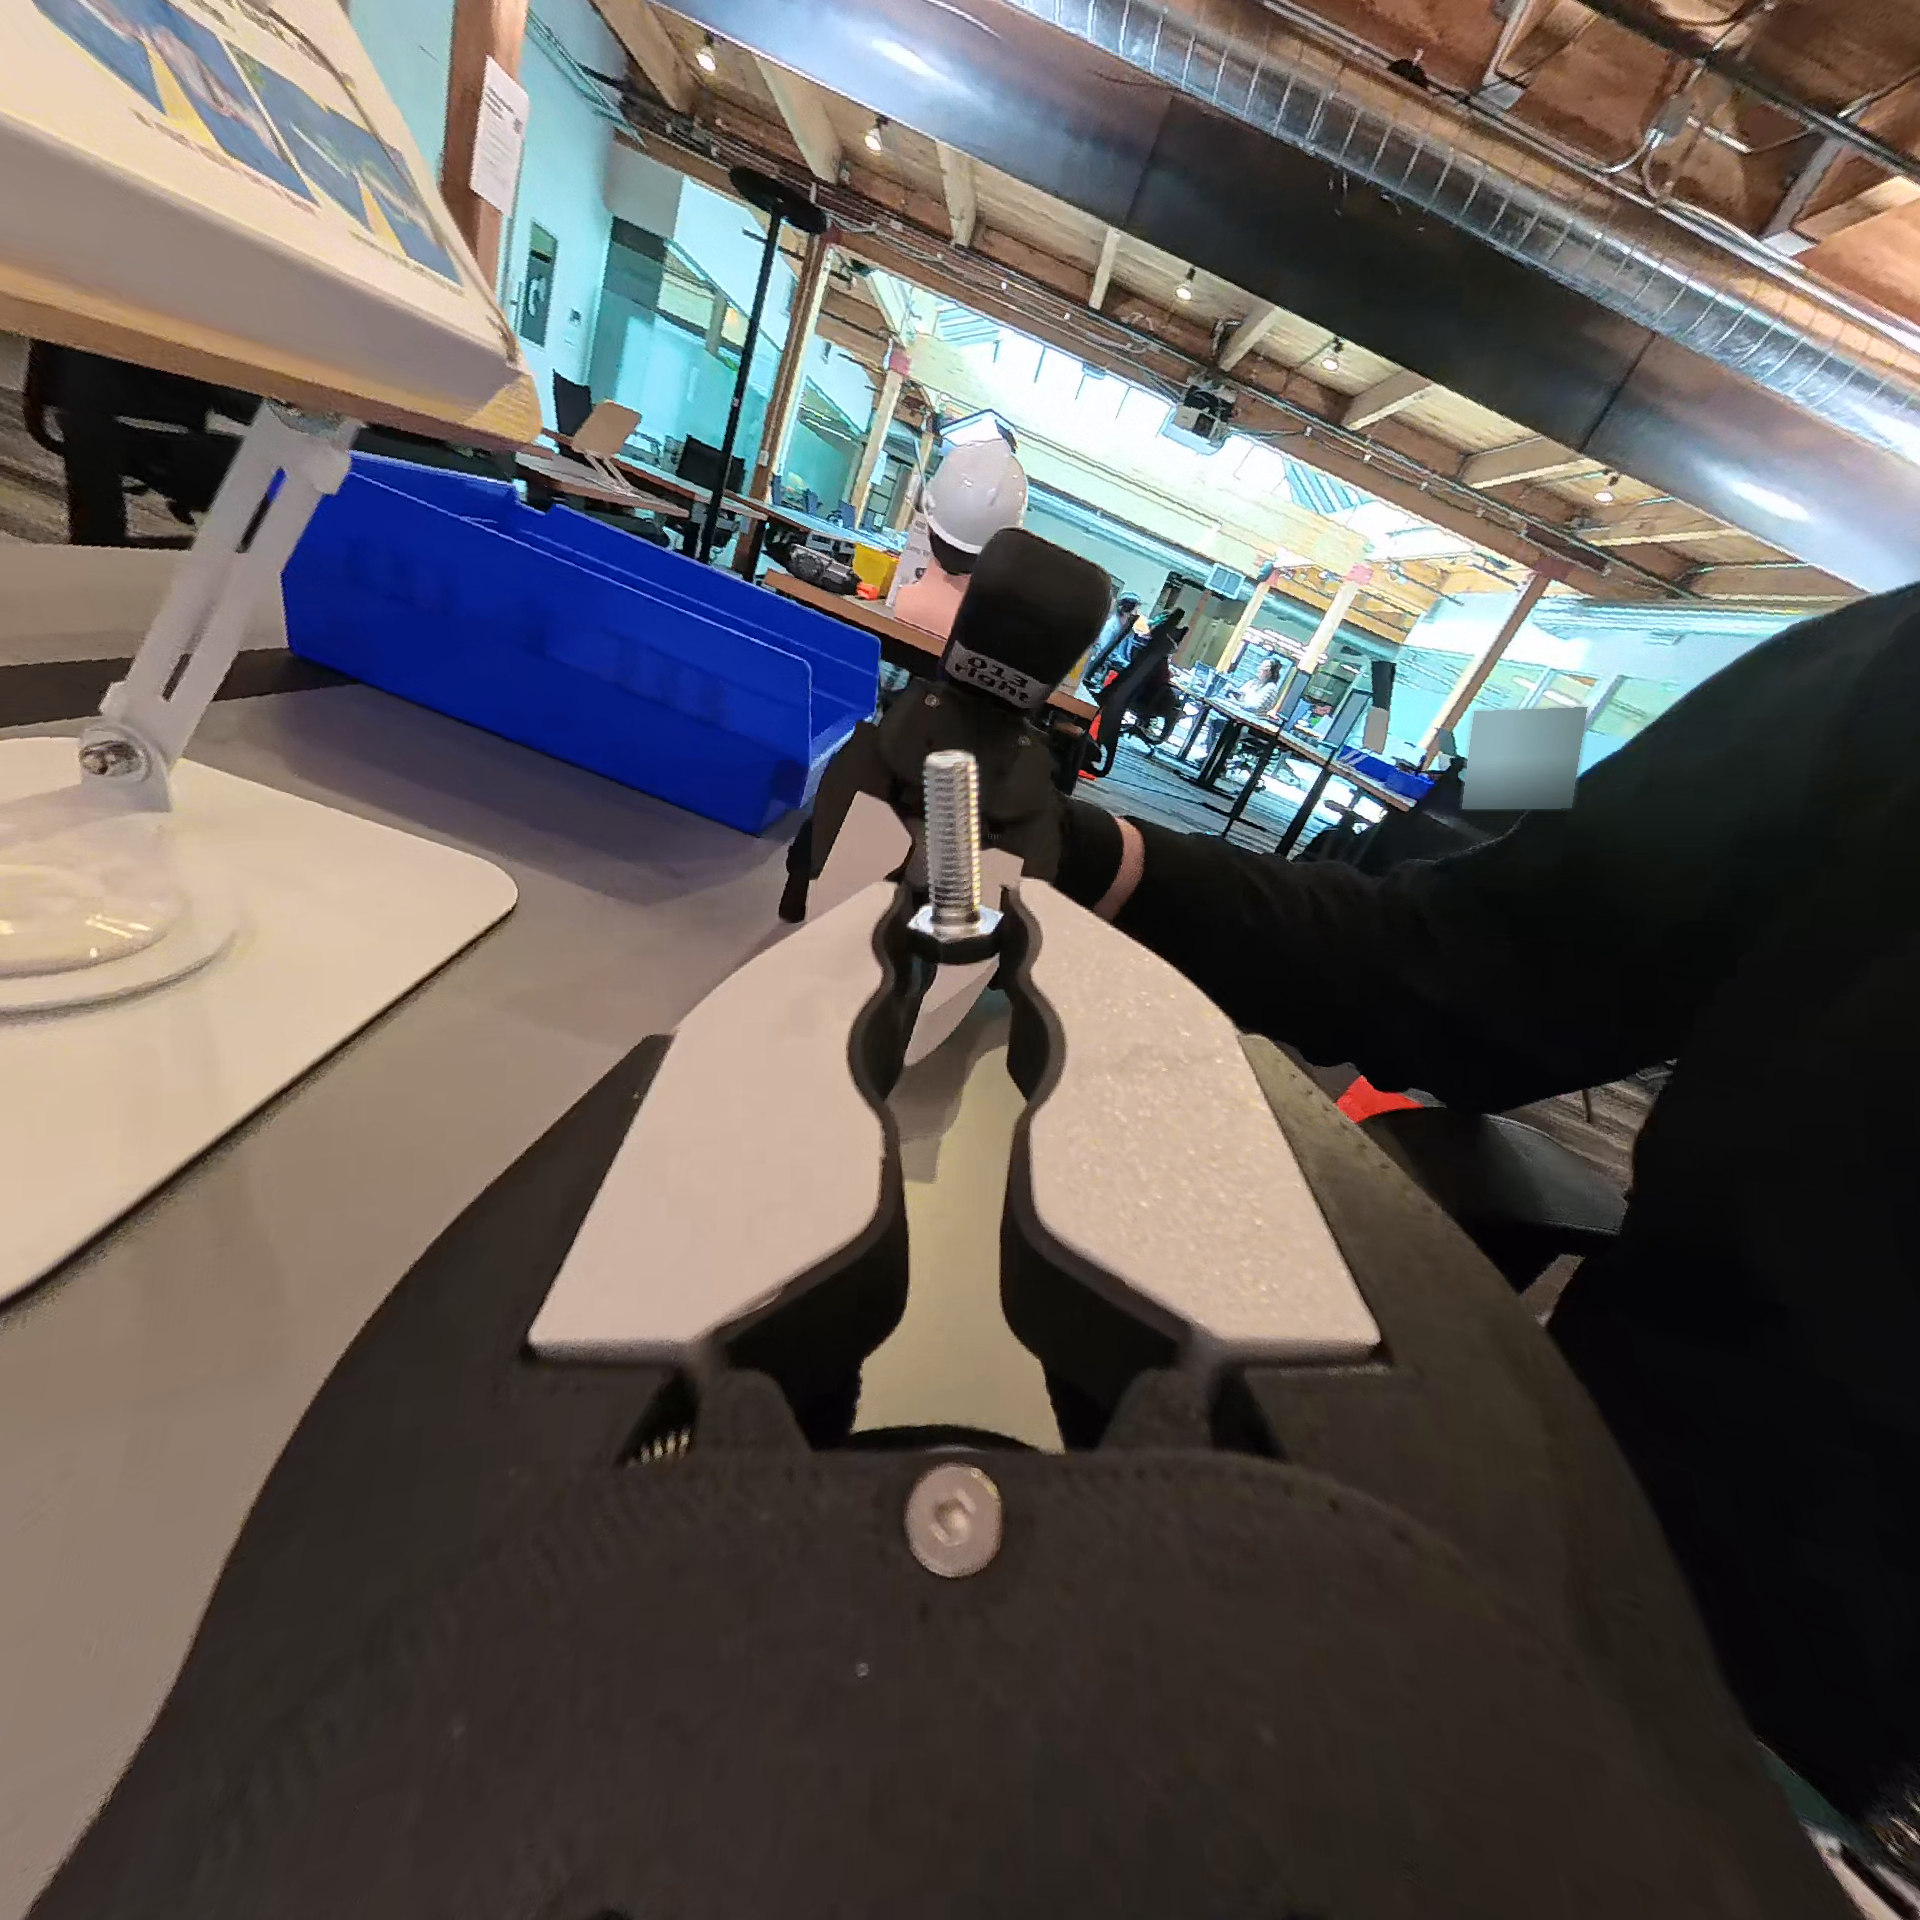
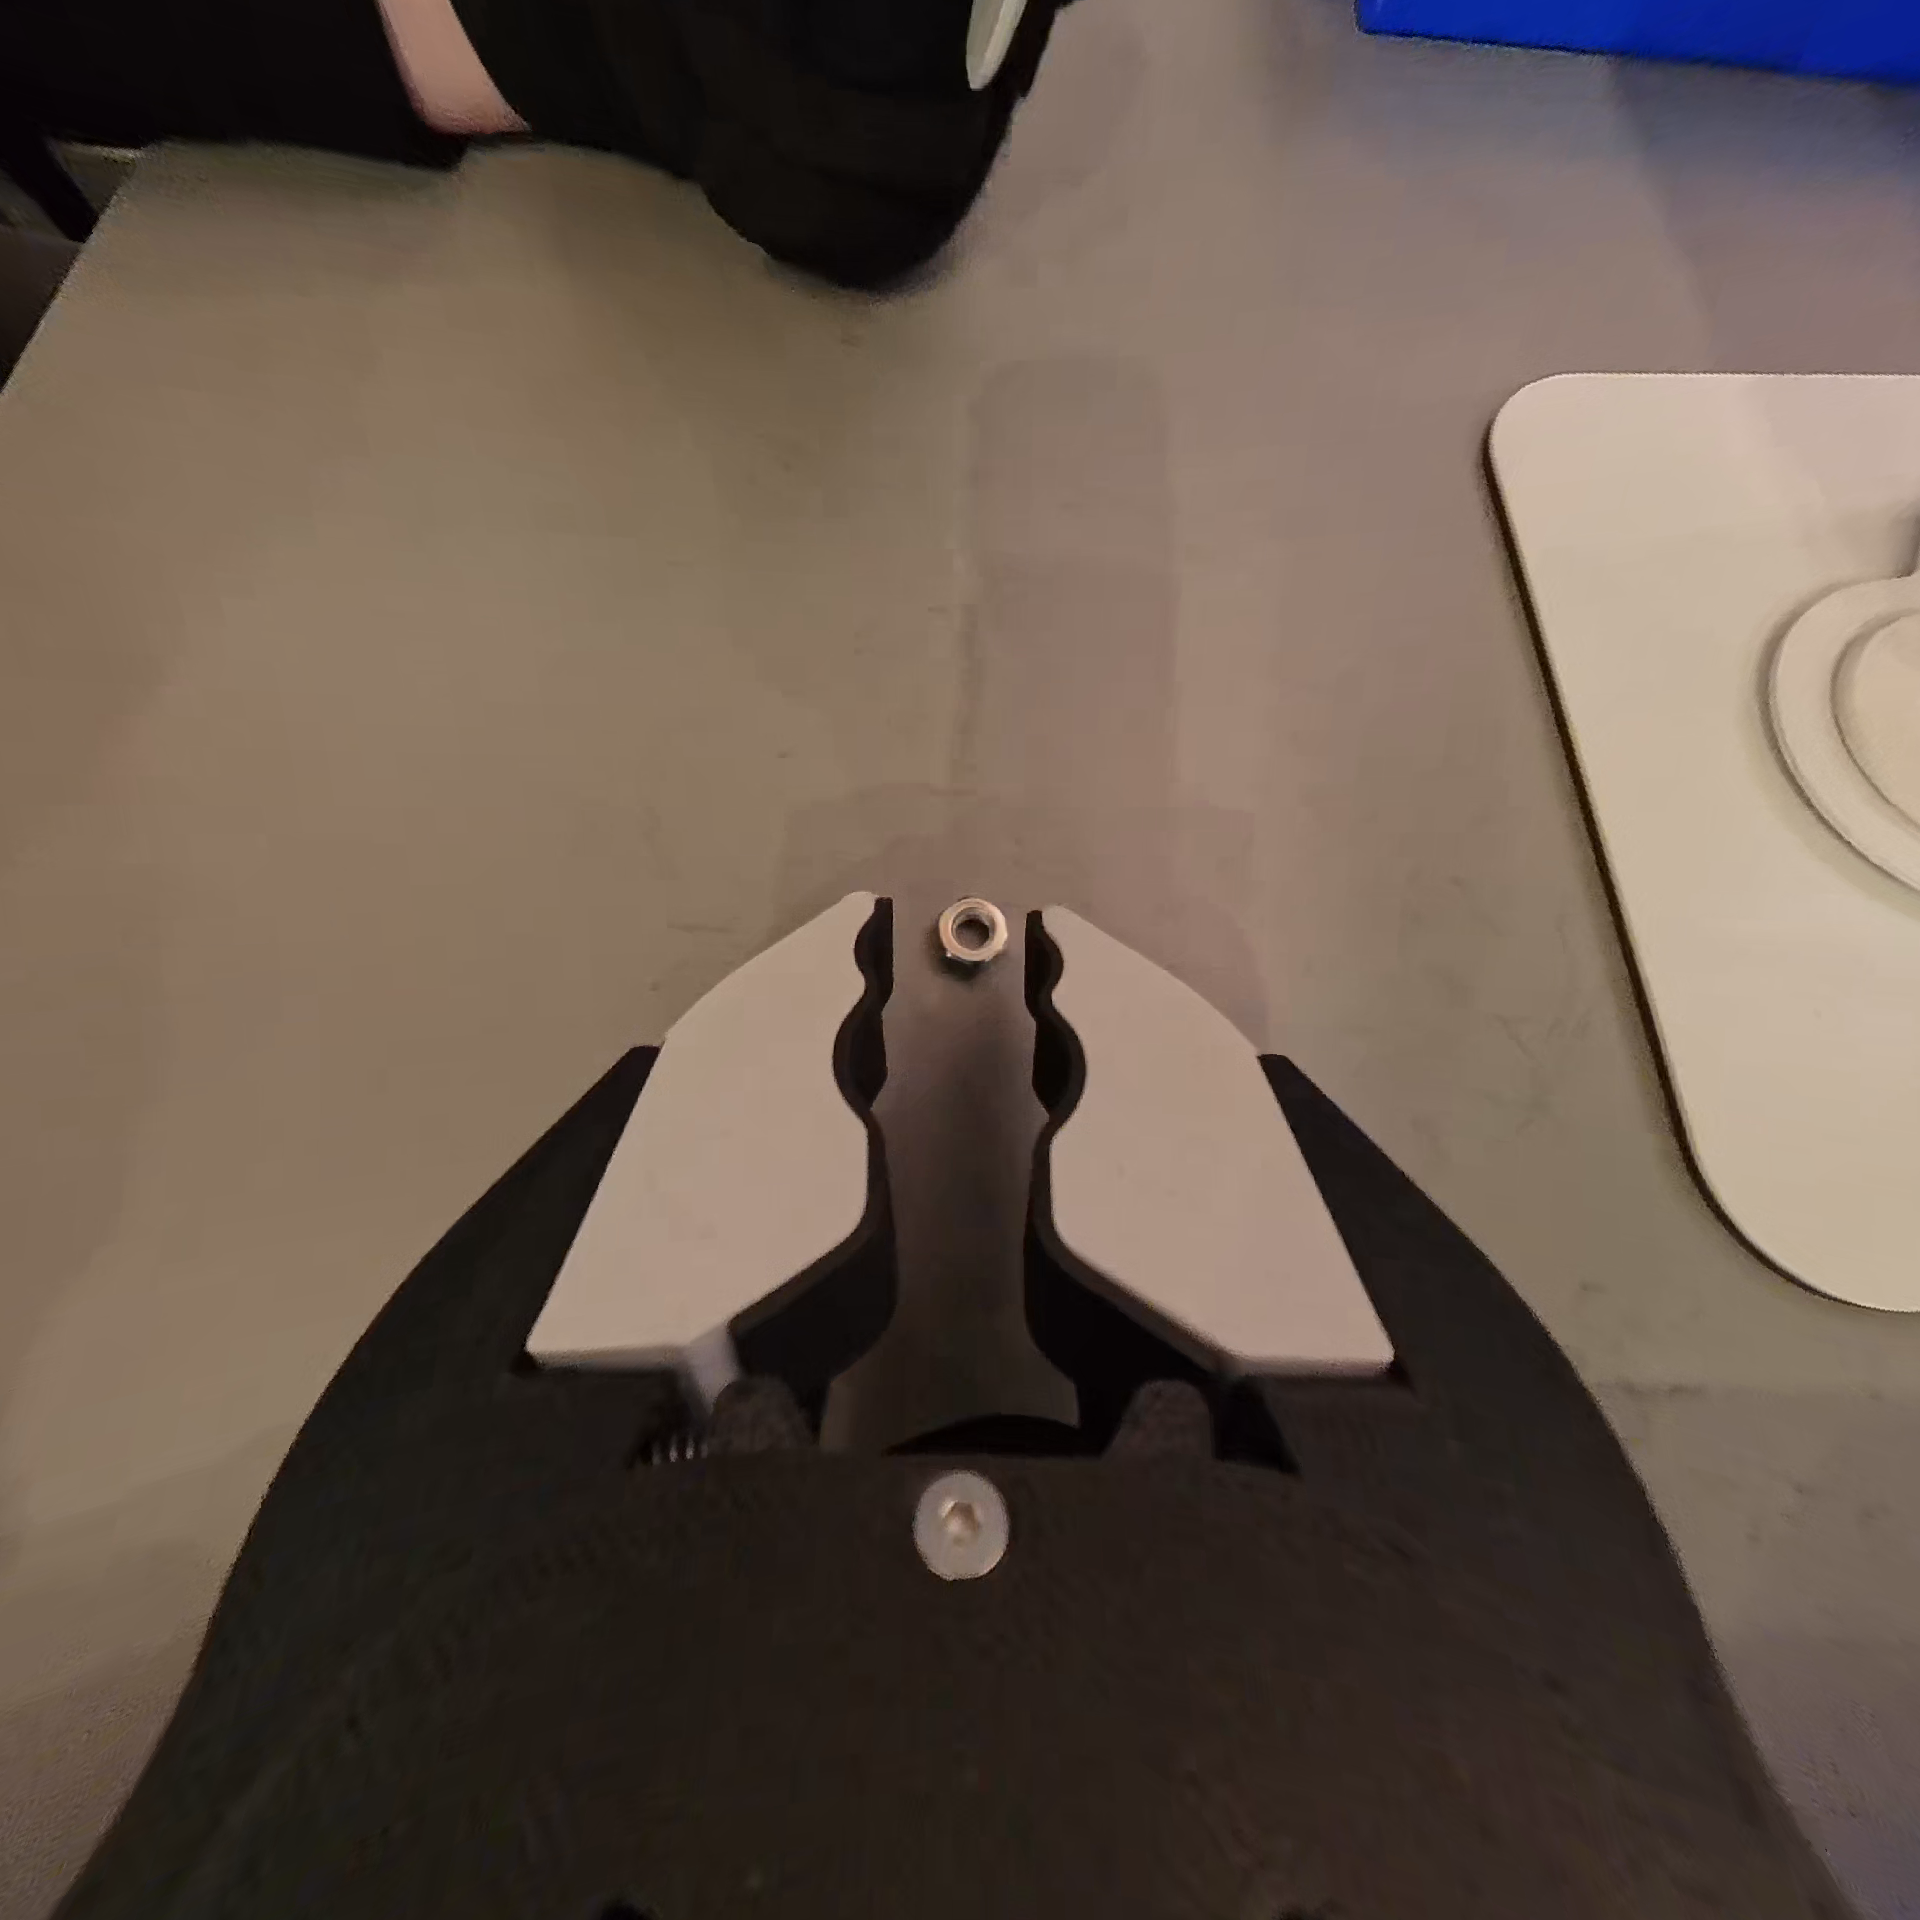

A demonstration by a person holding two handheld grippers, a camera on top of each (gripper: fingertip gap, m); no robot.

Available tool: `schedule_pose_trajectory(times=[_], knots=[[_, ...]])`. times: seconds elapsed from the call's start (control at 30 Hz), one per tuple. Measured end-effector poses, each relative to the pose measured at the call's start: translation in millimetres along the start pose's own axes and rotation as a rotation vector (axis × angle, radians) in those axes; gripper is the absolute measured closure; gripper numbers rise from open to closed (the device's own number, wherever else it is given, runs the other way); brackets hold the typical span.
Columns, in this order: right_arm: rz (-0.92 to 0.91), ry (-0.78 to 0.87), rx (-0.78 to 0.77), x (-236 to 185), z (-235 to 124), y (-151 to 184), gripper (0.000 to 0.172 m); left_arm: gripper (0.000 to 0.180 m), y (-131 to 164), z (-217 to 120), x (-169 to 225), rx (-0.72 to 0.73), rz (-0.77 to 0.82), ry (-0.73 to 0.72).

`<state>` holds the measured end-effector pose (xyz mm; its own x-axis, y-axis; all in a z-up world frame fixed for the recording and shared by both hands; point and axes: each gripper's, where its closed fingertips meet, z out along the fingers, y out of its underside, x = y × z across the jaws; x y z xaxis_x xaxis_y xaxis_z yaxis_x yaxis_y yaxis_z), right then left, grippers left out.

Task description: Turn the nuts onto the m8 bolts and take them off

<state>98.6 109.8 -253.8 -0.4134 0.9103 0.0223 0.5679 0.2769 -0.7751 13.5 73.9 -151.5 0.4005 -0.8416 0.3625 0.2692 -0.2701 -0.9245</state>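
My left gripper (image 1: 954, 925) is shut on the hex head of a silver bolt (image 1: 952, 821), whose threaded shank stands upright above the fingertips. No nut is on the visible thread. In the right wrist view, a small silver nut (image 2: 966, 932) lies flat on the grey table (image 2: 520, 623), hole up. My right gripper (image 2: 958, 935) is open around it from above, with a gap between each pad and the nut. The right gripper also shows in the left wrist view (image 1: 997, 727), just behind the bolt. The left gripper's black body shows at the top of the right wrist view (image 2: 852, 156).
A blue bin (image 1: 582, 634) stands at the back of the table. A white stand base (image 1: 208, 987) with a tilted arm is on the left, and shows in the right wrist view (image 2: 1714, 779) on the right. A black sleeve (image 1: 1507, 883) reaches in from the right. One gripper's finger ends stand about 15 cm off the other's.
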Motion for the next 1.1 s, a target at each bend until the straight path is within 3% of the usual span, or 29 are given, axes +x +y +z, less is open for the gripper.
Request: schedule_pose_trajectory(times=[0.23, 0.73, 0.9, 1.1], knots=[[-0.052, -0.072, -0.123, 1, 15, 10, 0.148, 0.165, -3, 20, -14, -0.021, -0.003, 0.058], [-0.100, -0.135, -0.106, -1, 12, 10, 0.158, 0.165, -5, 32, -19, -0.033, 0.013, 0.102], [-0.050, -0.106, 0.042, 0, -6, -16, 0.158, 0.165, 2, 37, -17, -0.089, 0.084, 0.060], [-0.064, -0.013, 0.214, 0, -47, -80, 0.158, 0.165, 17, 50, -16, -0.192, 0.200, -0.011]])
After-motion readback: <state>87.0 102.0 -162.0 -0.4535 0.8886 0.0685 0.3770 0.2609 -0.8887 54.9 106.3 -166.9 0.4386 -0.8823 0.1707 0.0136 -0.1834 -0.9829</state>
